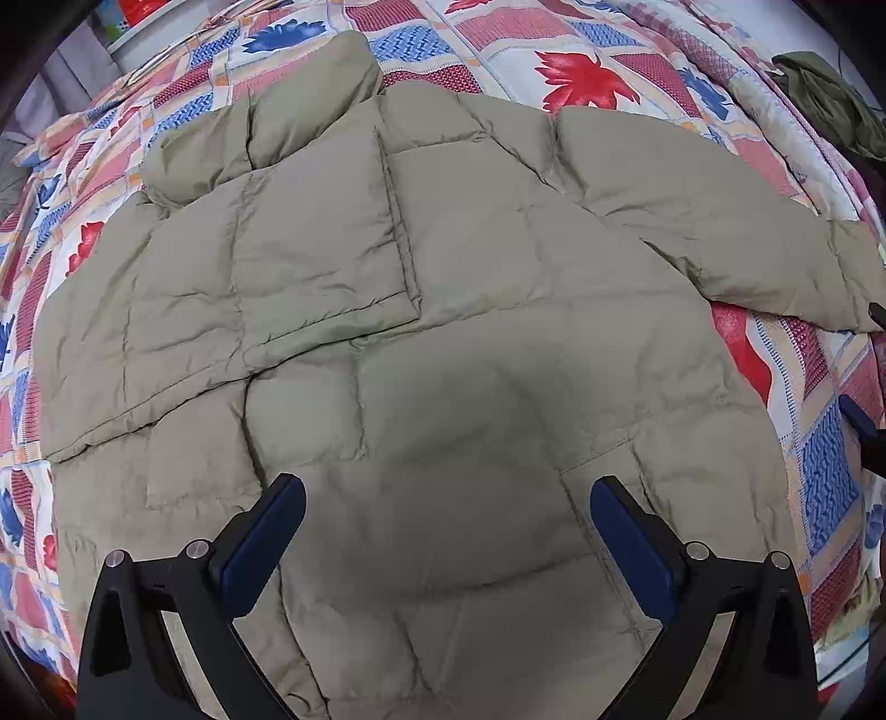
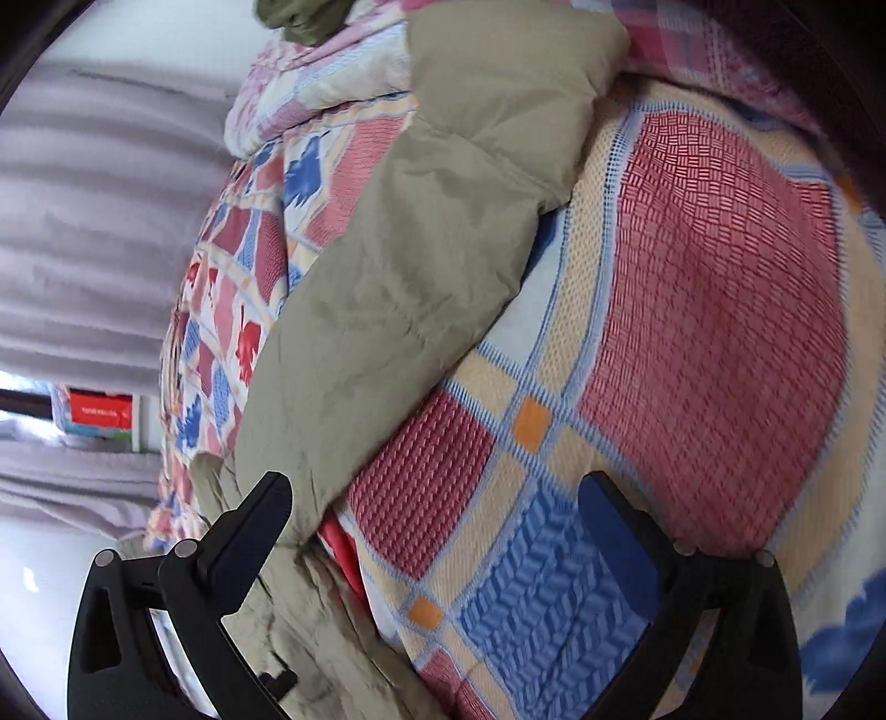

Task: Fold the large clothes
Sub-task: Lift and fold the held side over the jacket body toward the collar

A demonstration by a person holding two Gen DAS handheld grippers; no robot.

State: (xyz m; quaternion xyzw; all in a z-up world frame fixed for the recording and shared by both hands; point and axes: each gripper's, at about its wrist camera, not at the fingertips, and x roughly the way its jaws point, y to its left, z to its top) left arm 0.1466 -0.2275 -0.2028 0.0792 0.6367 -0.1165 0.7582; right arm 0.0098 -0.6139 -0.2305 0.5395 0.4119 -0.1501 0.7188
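Khaki puffer jacket [image 1: 443,332] lies flat on the patchwork bedspread [image 1: 581,50], collar toward the far side. One sleeve is folded across the chest; the other sleeve [image 1: 720,221] extends outward to the right.

Left gripper [image 1: 447,498] hovers over the jacket's lower body, jaws wide apart, holding nothing.

Right gripper [image 2: 434,498] sits low beside the extended sleeve [image 2: 415,266], jaws spread, nothing between them; bedspread [image 2: 709,288] fills the gap.

Dark olive garment [image 1: 830,94] lies at the bedspread's far right edge.
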